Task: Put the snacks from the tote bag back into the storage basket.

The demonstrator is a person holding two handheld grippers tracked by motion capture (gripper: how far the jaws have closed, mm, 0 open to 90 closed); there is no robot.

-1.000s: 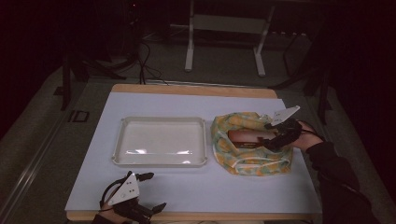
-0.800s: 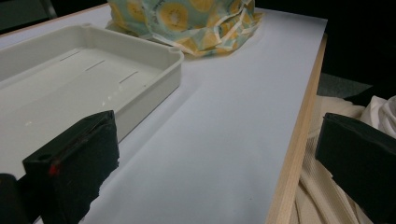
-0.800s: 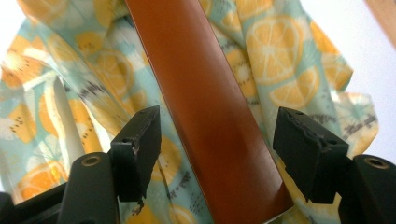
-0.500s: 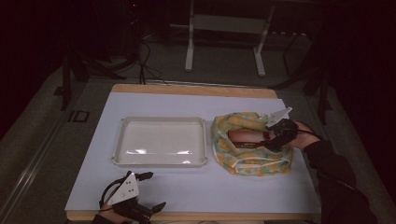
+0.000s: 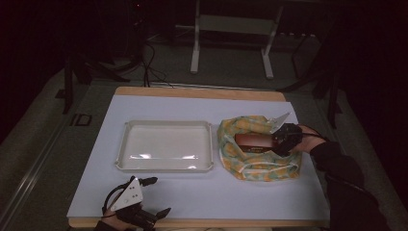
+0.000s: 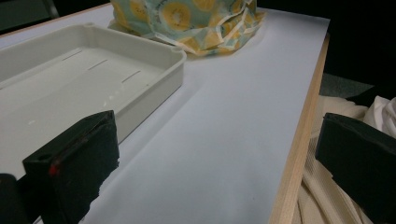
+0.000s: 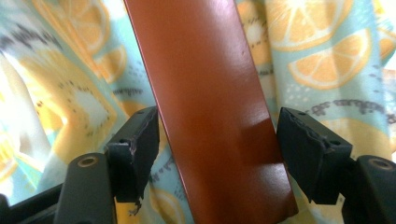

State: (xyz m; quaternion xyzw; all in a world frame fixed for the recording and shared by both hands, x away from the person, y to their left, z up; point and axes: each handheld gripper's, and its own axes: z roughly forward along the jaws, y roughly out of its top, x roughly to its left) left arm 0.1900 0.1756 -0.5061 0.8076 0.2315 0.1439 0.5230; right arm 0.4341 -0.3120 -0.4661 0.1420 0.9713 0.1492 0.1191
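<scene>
Near right tabletop edge: brown box [image 5: 254,143] inside fruit-print bag [image 5: 250,163], between spread right gripper [image 7: 217,154] pads, small gaps both sides. Tray [image 5: 166,166] mid-table. Left gripper [image 5: 151,202] spread, front edge. Right gripper lower than before.

Your left gripper [image 5: 153,196] runs off the near edge in the high view. Your right gripper [image 5: 273,139] hides one end of the brown box [image 5: 253,142] (any label too small to read).
</scene>
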